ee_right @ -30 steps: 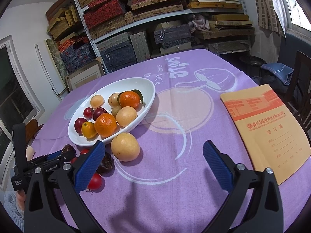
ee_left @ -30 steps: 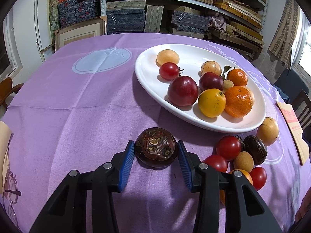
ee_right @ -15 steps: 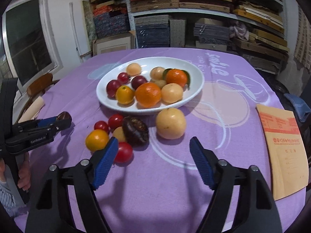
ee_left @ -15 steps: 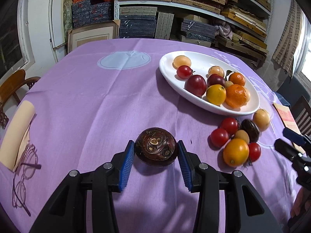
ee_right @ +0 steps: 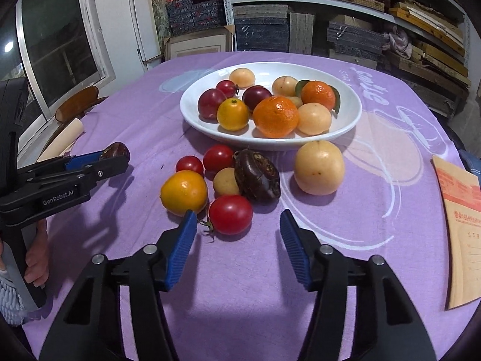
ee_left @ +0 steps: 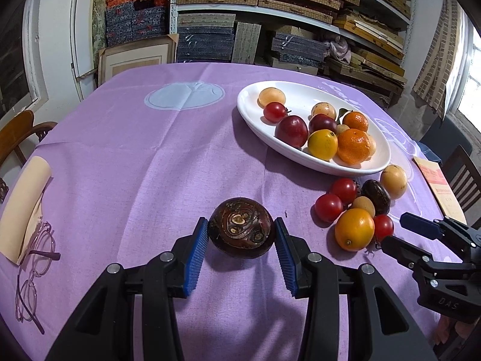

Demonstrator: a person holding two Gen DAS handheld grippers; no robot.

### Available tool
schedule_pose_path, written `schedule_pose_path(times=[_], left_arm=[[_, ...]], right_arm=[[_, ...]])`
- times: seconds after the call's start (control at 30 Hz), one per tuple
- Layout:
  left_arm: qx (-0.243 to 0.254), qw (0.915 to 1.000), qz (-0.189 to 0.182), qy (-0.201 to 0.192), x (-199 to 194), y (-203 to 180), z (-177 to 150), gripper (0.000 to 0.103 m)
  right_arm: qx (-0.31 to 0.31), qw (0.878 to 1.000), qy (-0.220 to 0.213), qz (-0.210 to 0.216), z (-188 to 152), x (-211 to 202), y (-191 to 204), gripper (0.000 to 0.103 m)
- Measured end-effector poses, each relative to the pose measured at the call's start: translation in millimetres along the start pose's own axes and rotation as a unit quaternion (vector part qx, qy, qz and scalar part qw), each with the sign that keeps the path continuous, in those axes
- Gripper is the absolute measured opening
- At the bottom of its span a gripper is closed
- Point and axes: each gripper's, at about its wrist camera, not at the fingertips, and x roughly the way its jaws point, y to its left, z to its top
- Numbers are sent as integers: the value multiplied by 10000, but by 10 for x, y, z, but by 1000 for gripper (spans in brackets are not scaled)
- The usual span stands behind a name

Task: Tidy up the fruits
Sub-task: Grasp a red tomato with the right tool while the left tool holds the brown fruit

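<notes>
Left gripper pinches a dark brown water chestnut between its blue pads, above the purple tablecloth. Right gripper gapes wide, holding nothing, a red tomato just ahead at 12 o'clock. White plate of fruit sits beyond the loose cluster

Left hand-held gripper clamped low over the table; right hand-held gripper spread wide.

Shelves stacked with flat boxes fill the back wall at the top of the frame. A window sits upper left. A wooden chair stands at the left edge, beside the purple-clothed table.
</notes>
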Motion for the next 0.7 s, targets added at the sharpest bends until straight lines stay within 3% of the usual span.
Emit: schedule_pose_path(times=[0.23, 0.7], left_arm=[[24, 10000, -42, 30, 11, -33, -2, 45], [57, 9999, -89, 102, 56, -53, -30, 45]], right_arm=[[-22, 9999, 104, 93, 23, 89, 40, 40], [28, 9999, 117, 116, 50, 150, 40, 34]])
